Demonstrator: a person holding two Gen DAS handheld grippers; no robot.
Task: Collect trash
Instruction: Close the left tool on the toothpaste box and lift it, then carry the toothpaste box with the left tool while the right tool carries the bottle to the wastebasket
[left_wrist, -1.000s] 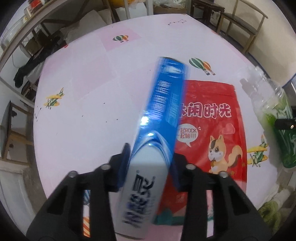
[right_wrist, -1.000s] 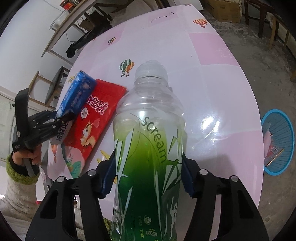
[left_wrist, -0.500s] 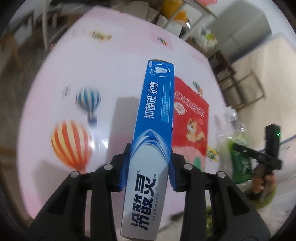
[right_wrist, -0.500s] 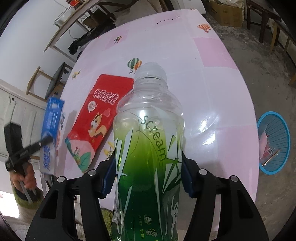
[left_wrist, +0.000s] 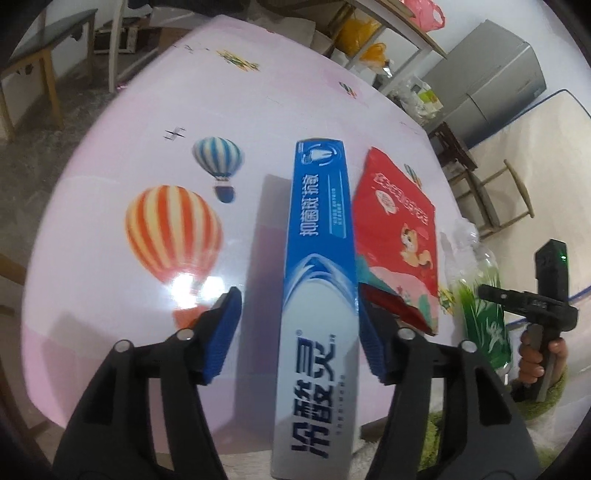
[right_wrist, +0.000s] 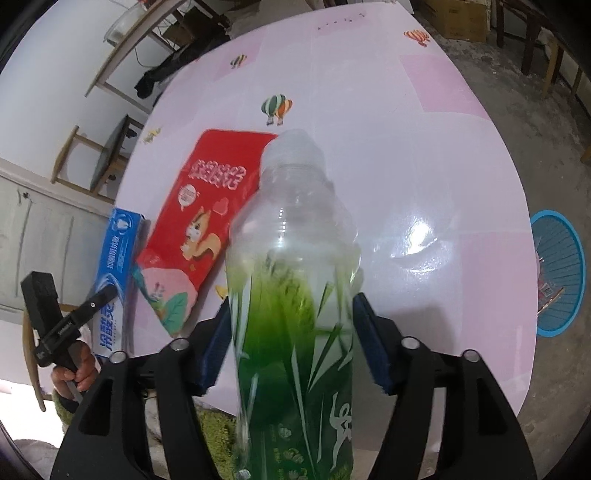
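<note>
Opening both claws: L off toothpaste box, R off bottle; bin R-view only.

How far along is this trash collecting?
Early days. The left claw is opening around the toothpaste box; the right claw is opening around the green bottle. The red snack bag lies untouched on the table. The blue basket waits on the floor.
</note>
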